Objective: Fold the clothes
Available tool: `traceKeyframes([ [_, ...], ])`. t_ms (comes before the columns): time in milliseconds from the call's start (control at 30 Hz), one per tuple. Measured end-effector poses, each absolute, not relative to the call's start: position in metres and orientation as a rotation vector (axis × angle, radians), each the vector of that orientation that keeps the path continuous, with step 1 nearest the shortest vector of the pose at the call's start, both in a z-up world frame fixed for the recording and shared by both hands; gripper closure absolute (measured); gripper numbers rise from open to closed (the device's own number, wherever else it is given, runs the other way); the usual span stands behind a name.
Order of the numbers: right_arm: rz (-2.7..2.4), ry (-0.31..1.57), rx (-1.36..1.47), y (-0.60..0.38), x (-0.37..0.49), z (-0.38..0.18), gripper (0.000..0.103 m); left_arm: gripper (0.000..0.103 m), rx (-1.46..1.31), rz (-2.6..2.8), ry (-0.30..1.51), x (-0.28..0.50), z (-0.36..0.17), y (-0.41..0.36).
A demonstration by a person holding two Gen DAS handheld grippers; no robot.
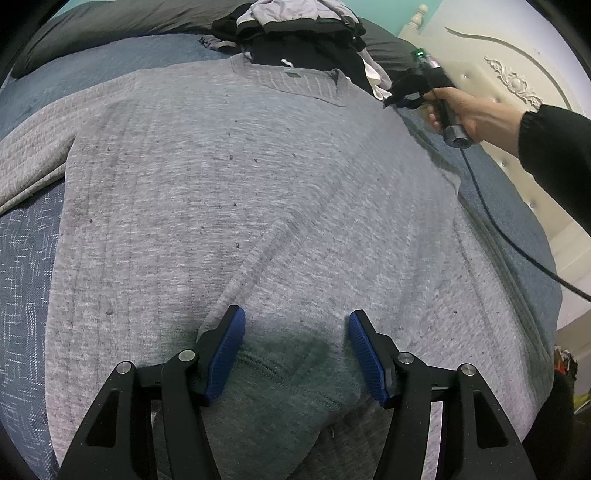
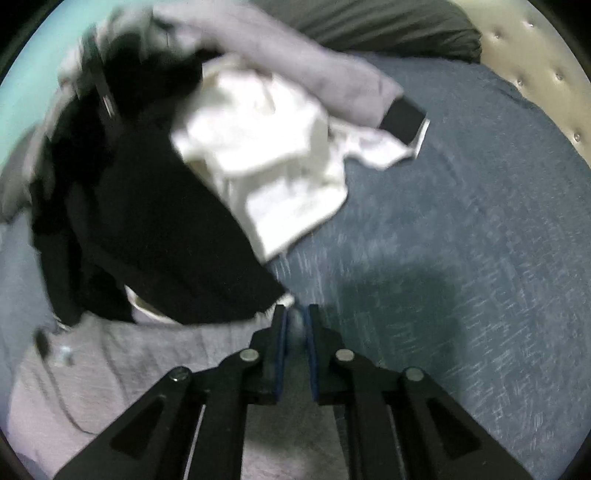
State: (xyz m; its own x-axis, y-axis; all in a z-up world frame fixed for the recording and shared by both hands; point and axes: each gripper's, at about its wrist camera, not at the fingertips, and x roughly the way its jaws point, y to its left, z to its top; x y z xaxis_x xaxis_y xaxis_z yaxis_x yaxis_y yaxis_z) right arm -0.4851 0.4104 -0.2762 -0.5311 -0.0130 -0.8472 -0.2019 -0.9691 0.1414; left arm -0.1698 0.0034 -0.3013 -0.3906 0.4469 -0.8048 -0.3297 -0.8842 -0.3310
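Note:
A grey knit sweater (image 1: 221, 184) lies flat on the bed, collar at the far end, with a diagonal fold running down its middle. My left gripper (image 1: 297, 350) stands open low over the sweater's near part, its blue pads (image 1: 225, 354) apart with grey knit beneath them. At the sweater's far right shoulder a hand (image 1: 476, 118) holds my right gripper (image 1: 399, 98). In the blurred right wrist view that gripper (image 2: 295, 325) is nearly closed, with a small bunch of grey fabric pinched between its pads at the sweater's (image 2: 129, 369) edge.
A pile of black (image 2: 147, 240), white (image 2: 266, 155) and pale grey clothes (image 1: 295, 33) sits just beyond the collar. A blue bedspread (image 2: 461, 240) lies underneath, with a cream tufted headboard (image 1: 498, 74) on the right. A dark cable (image 1: 498, 229) trails from the right gripper.

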Motion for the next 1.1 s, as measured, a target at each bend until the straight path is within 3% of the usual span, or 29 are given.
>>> traceKeyframes([
  [67,2.664,0.400,-1.406,0.422,-0.478,-0.259,0.080,0.041,-1.375,2.283,-0.171,-0.171,-0.301,0.002],
  [333,2.781,0.328,-1.474,0.413,-0.445,-0.248,0.080,0.041,-1.377,2.284,-0.179,-0.172,-0.301,0.004],
  [467,2.799,0.217,-1.551,0.390,-0.429,-0.264,0.096,0.041,-1.377,2.287,-0.178,-0.169,-0.300,0.000],
  [833,2.658,0.048,-1.602,0.372,-0.475,-0.302,0.098,0.040,-1.383,2.284,-0.166,-0.168,-0.298,-0.002],
  [1100,2.712,0.106,-1.480,0.395,-0.451,-0.261,0.098,0.040,-1.385,2.285,-0.168,-0.165,-0.294,-0.003],
])
